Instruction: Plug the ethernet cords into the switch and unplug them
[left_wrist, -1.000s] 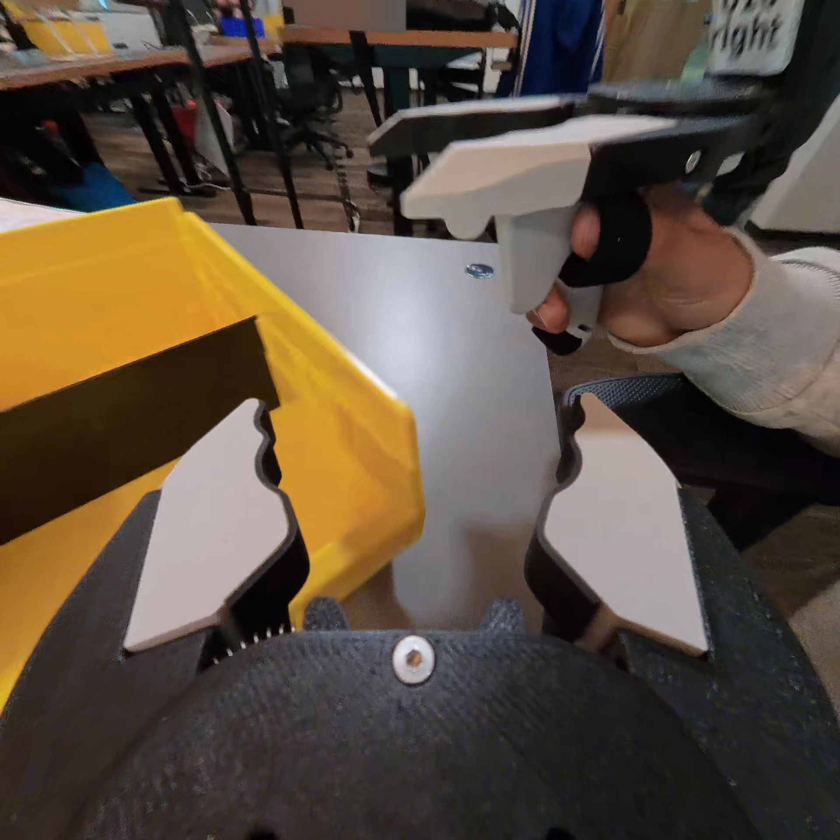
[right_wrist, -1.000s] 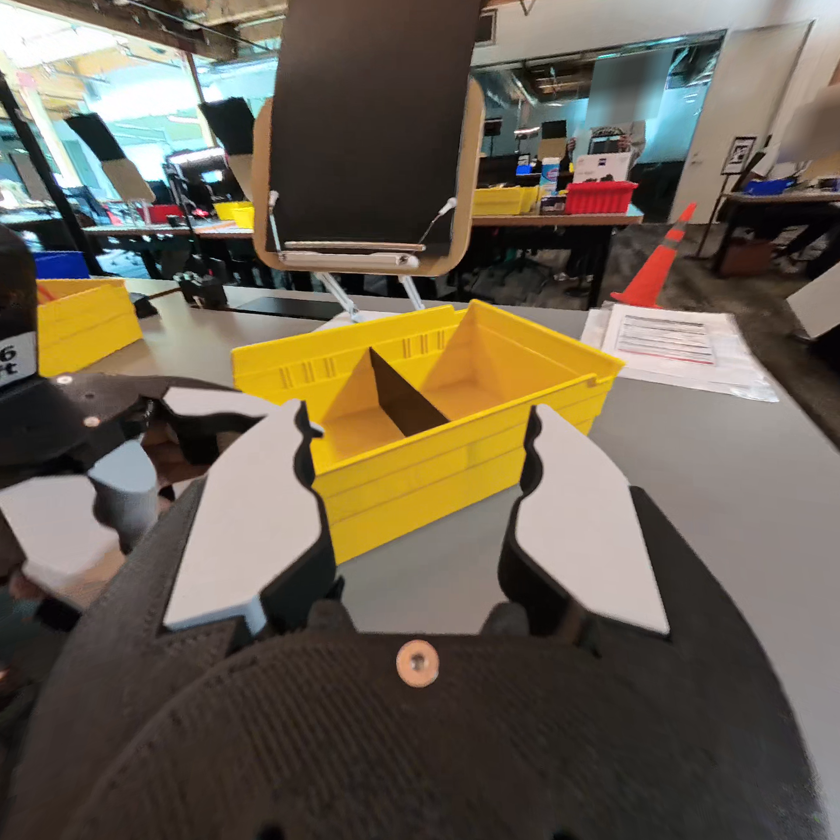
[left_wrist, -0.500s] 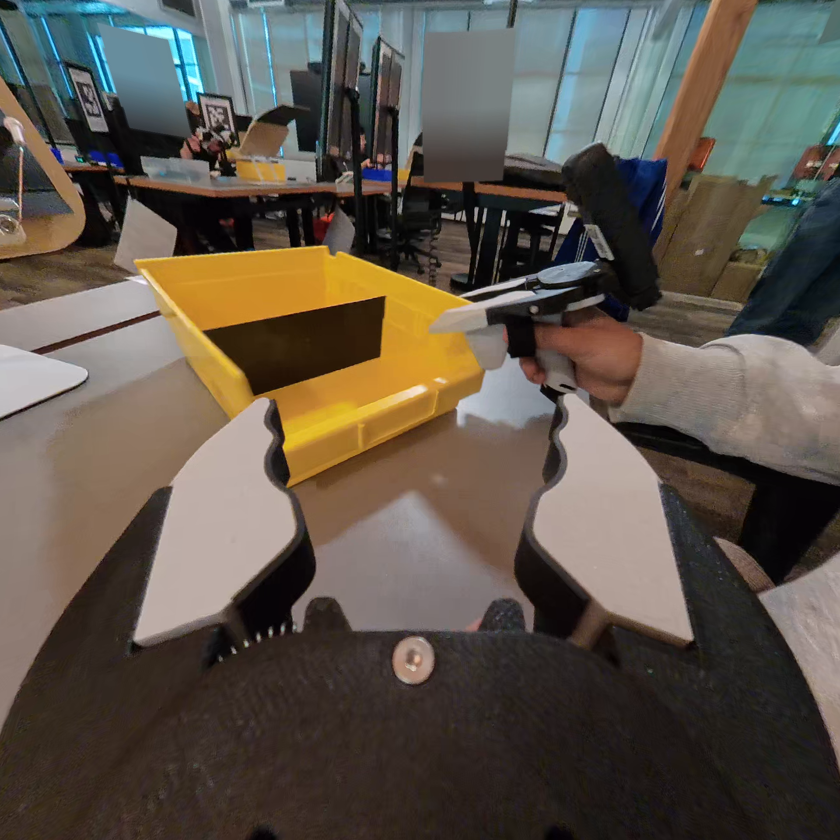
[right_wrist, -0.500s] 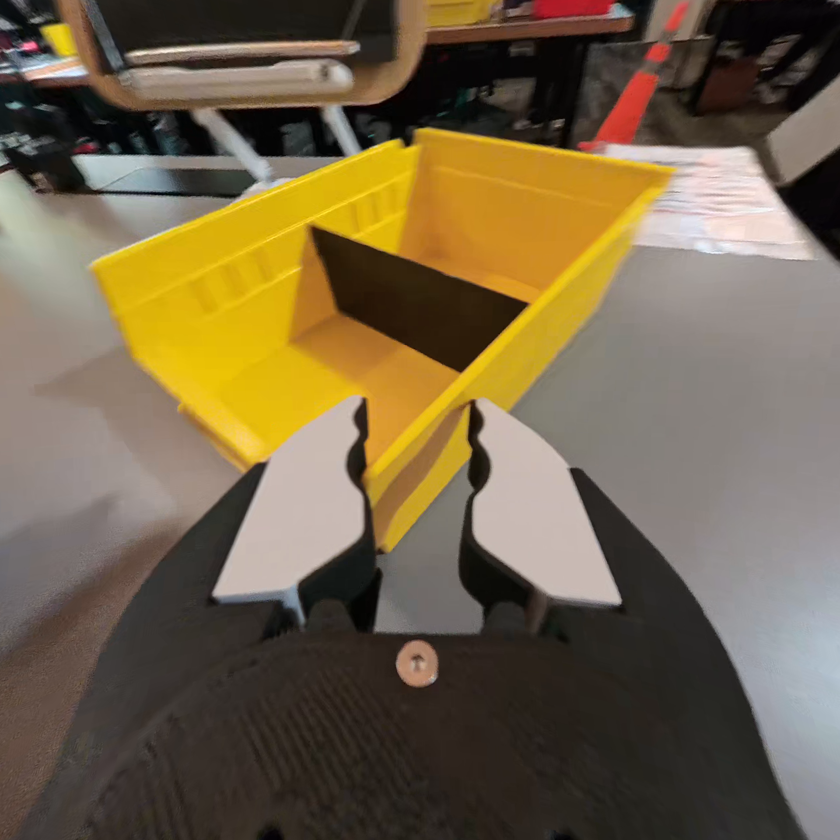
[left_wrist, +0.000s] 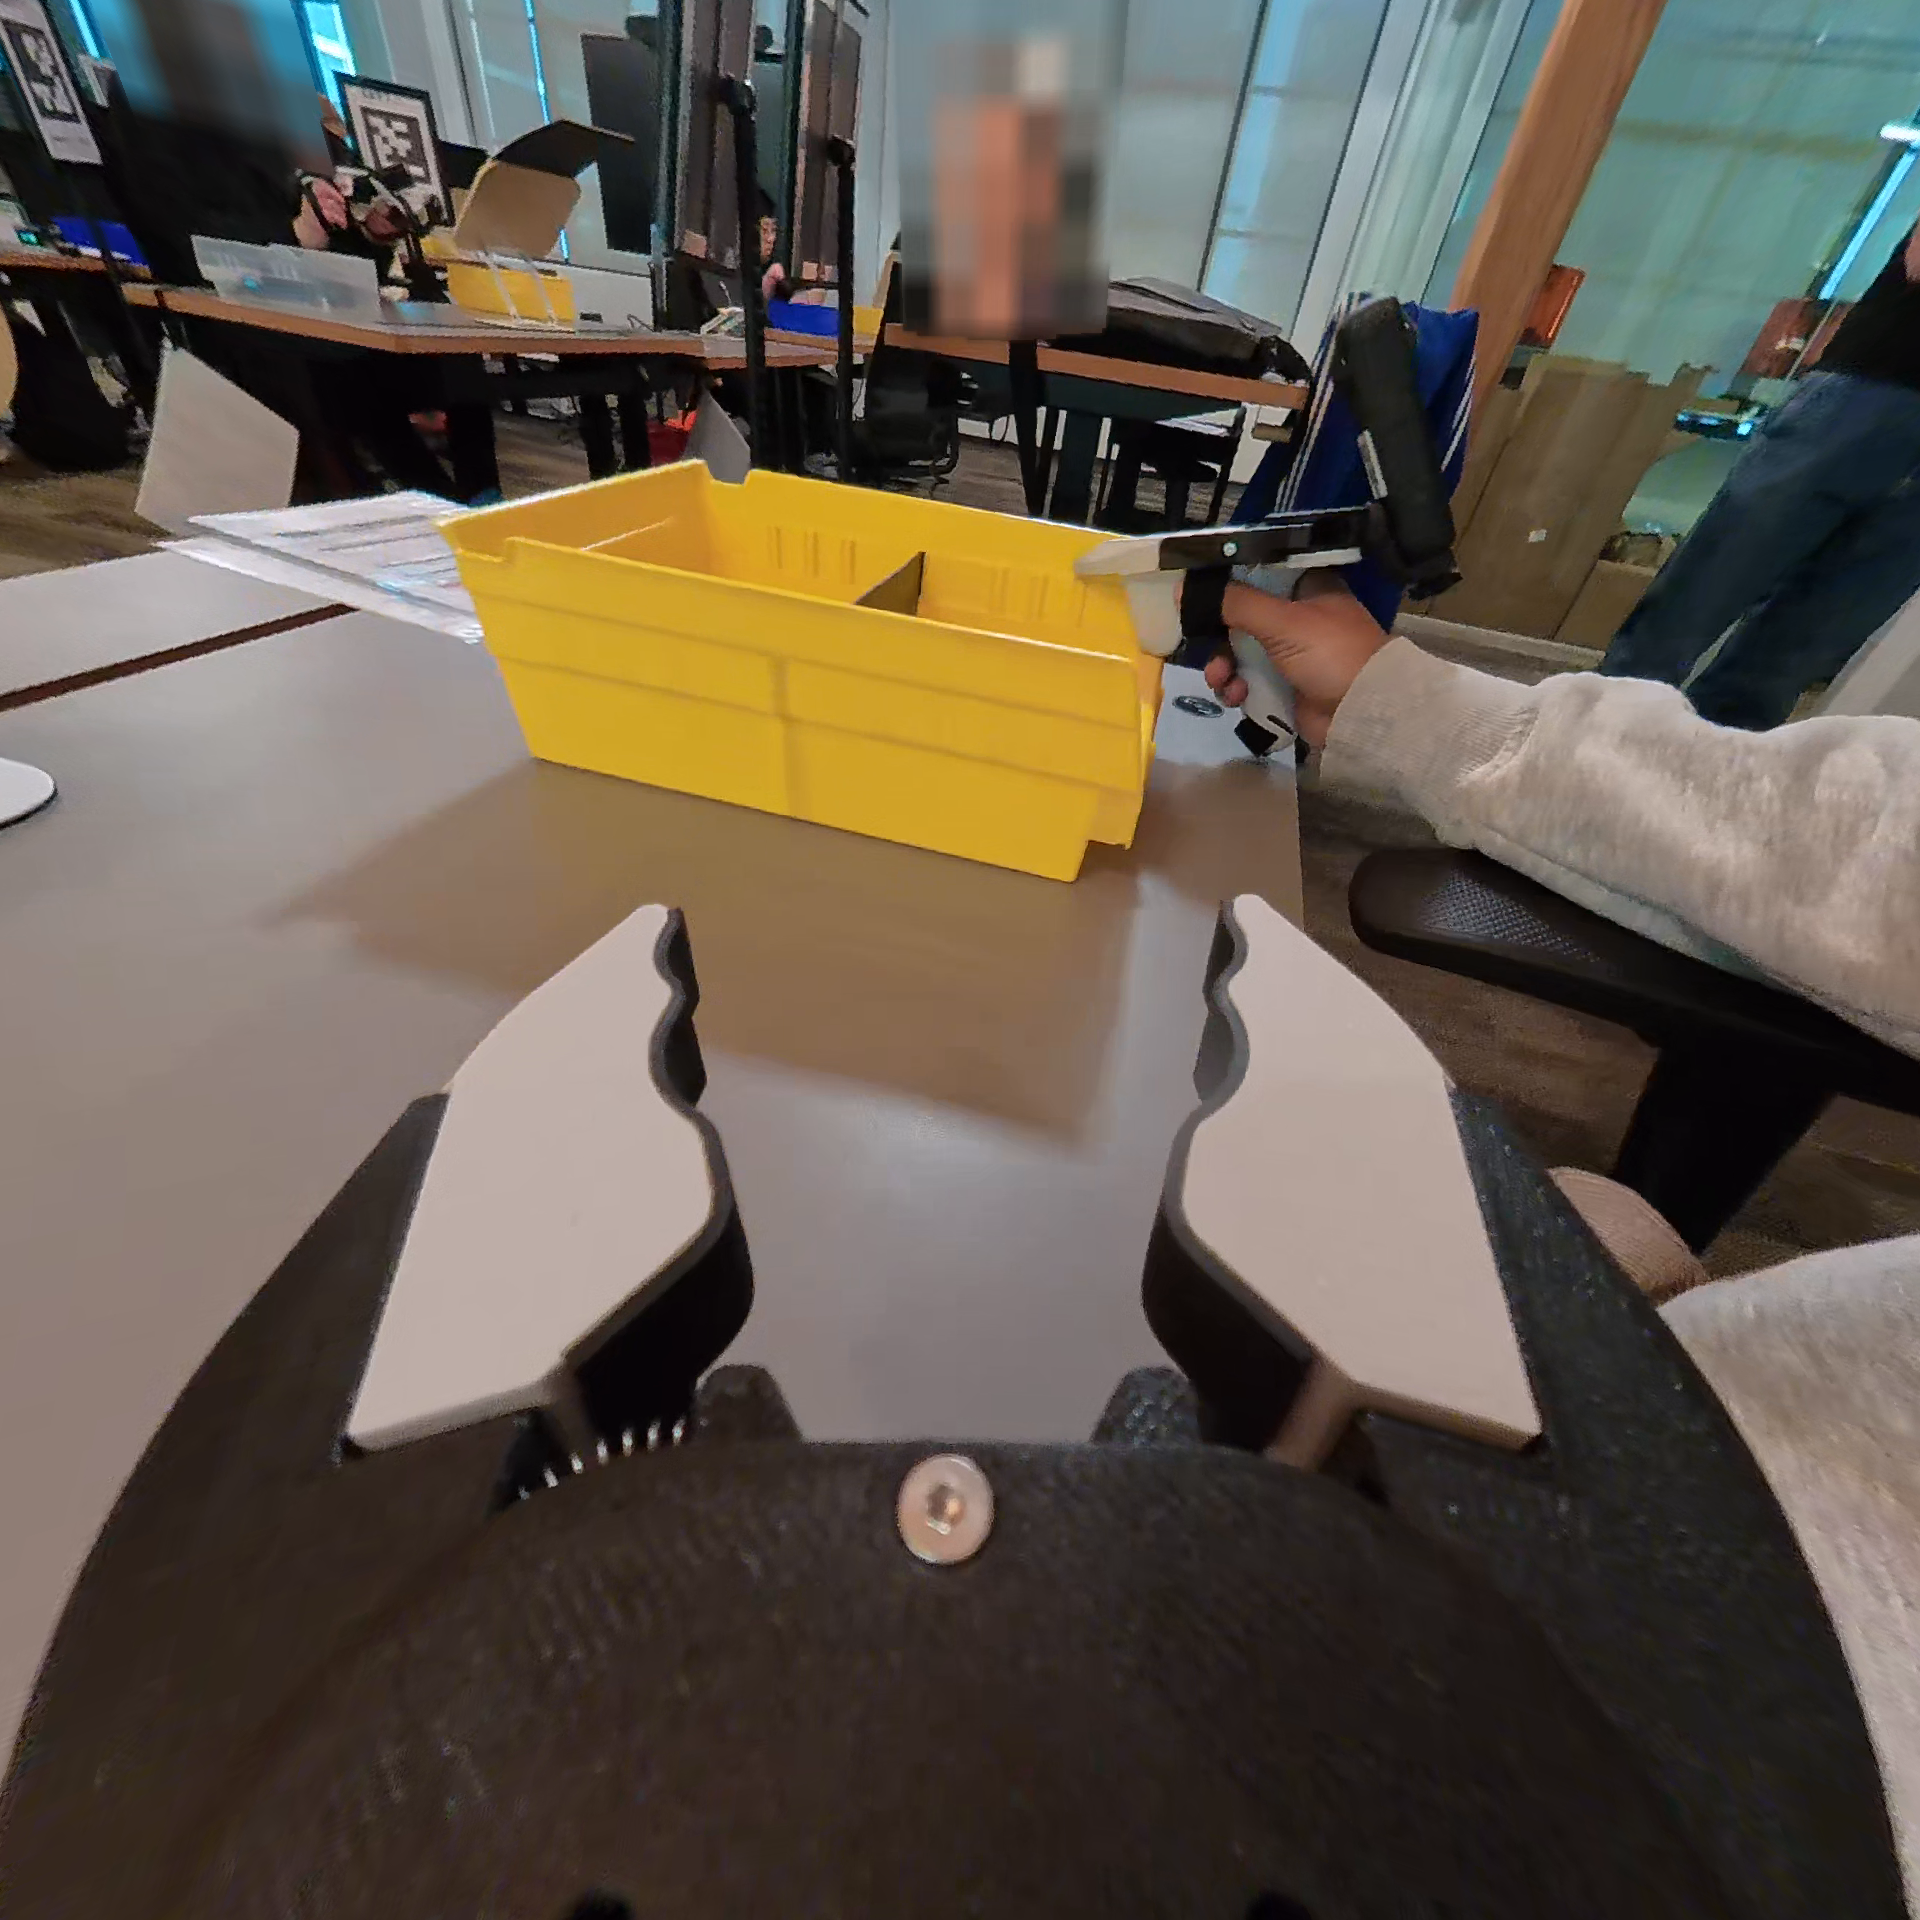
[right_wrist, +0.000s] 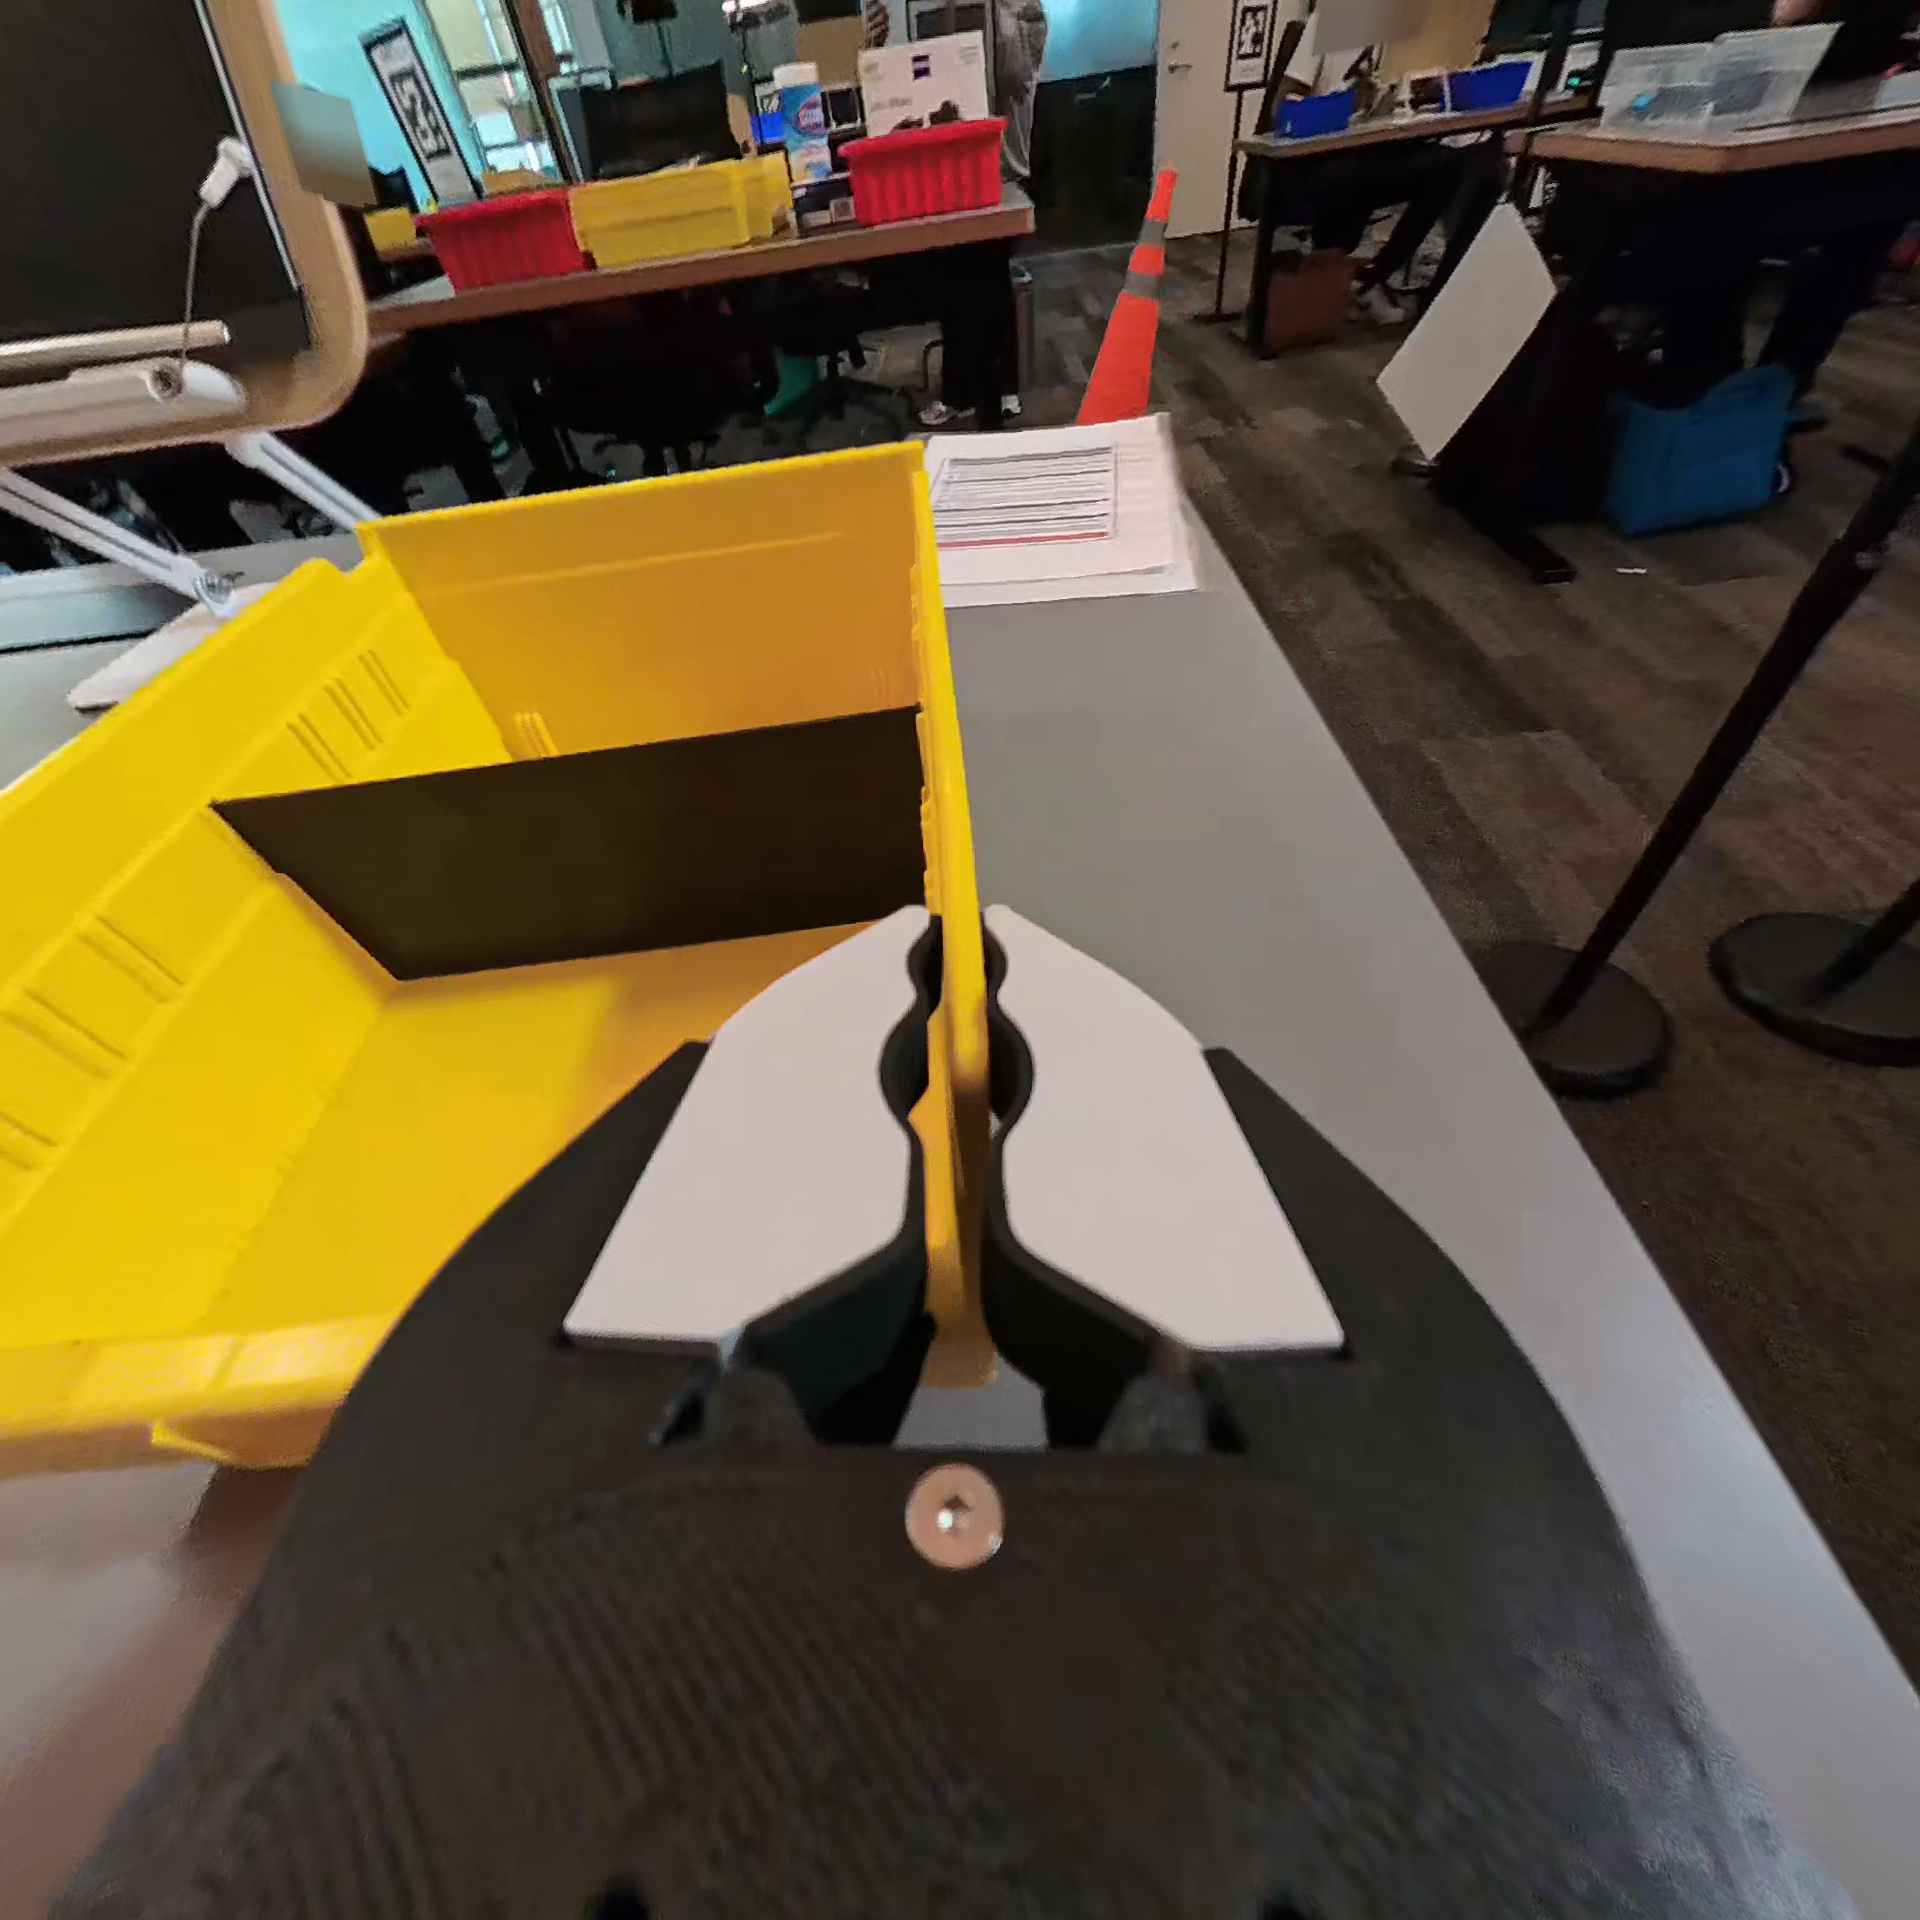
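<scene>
The right gripper is closed down on the right side wall of the yellow bin, one finger inside the bin, one outside, both pressed against the plastic near the front corner. In the left wrist view the same gripper sits at the bin's far right end, held by a hand in a light grey sleeve. The left gripper is spread wide w/ nothing between its fingers — it hovers over the grey table, well short of the bin. A black divider splits the bin into 2 compartments; what shows of both looks bare, though the far one is partly hidden. No ethernet cords or switch can be made out. Printed sheets lie just beyond the bin.
</scene>
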